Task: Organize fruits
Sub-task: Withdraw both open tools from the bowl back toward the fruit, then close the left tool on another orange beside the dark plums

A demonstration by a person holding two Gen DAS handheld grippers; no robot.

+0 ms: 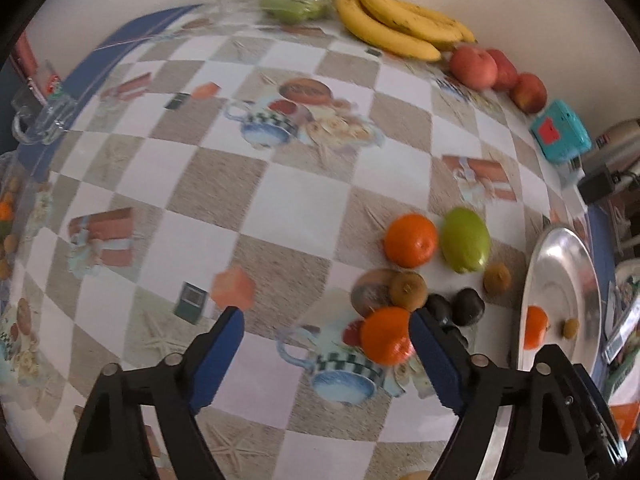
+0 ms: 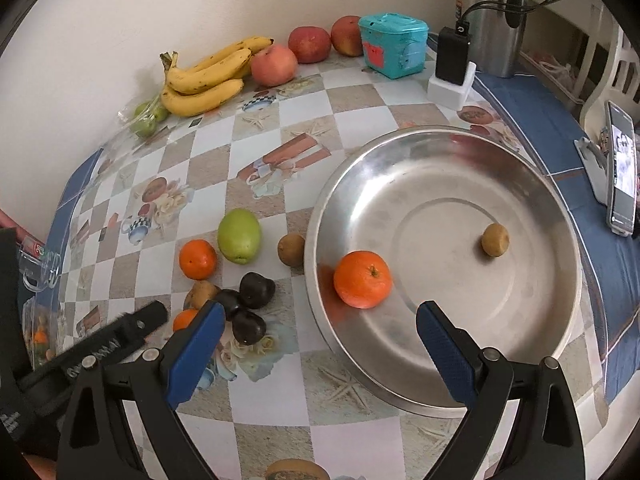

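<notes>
A steel plate [image 2: 520, 184] holds an orange [image 2: 362, 279] and a kiwi [image 2: 495, 239]; it also shows in the left wrist view [image 1: 560, 264]. Left of it lie an orange [image 2: 197, 259], a green pear [image 2: 239, 235], a kiwi [image 2: 291, 249], dark plums [image 2: 257, 289] and another kiwi [image 2: 201, 293]. My left gripper [image 1: 326, 322] is open, with a near orange [image 1: 386, 335] just inside its right finger, not gripped. My right gripper [image 2: 318, 316] is open and empty above the plate's near-left rim.
Bananas [image 2: 204, 76], red apples [image 2: 309, 44], bagged green fruit [image 2: 146, 118] and a teal box [image 2: 392, 45] line the back wall. A kettle [image 2: 490, 12], a charger [image 2: 452, 68] and a phone [image 2: 622, 172] stand right. A glass mug [image 1: 40, 120] stands left.
</notes>
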